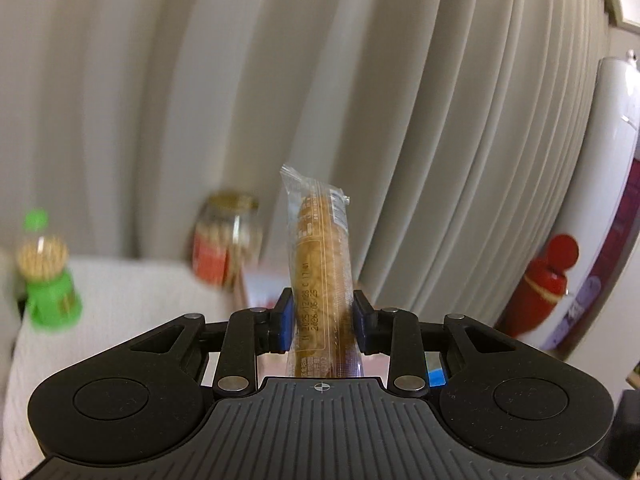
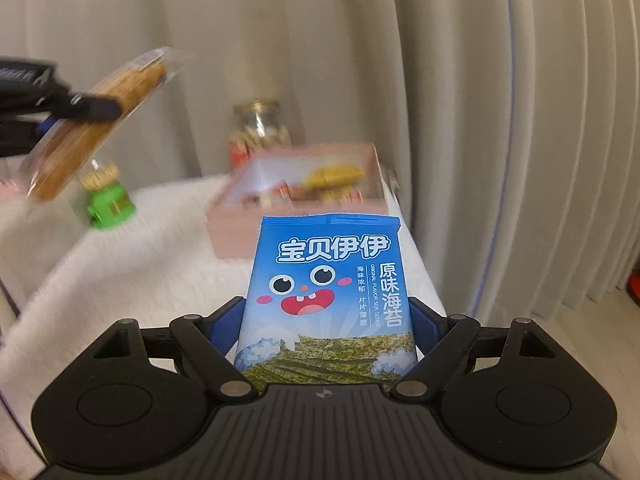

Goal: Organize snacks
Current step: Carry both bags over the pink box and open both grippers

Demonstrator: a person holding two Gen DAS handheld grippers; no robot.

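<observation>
Counting what you hold: one wrapped biscuit bar and one blue seaweed packet; one pink box and one glass jar sit at 12 o'clock; table edge at 3 o'clock, white cloth bare at 9 o'clock; left gripper clamps the bar upright between its pads; right gripper grips the packet's sides, top projecting forward.
</observation>
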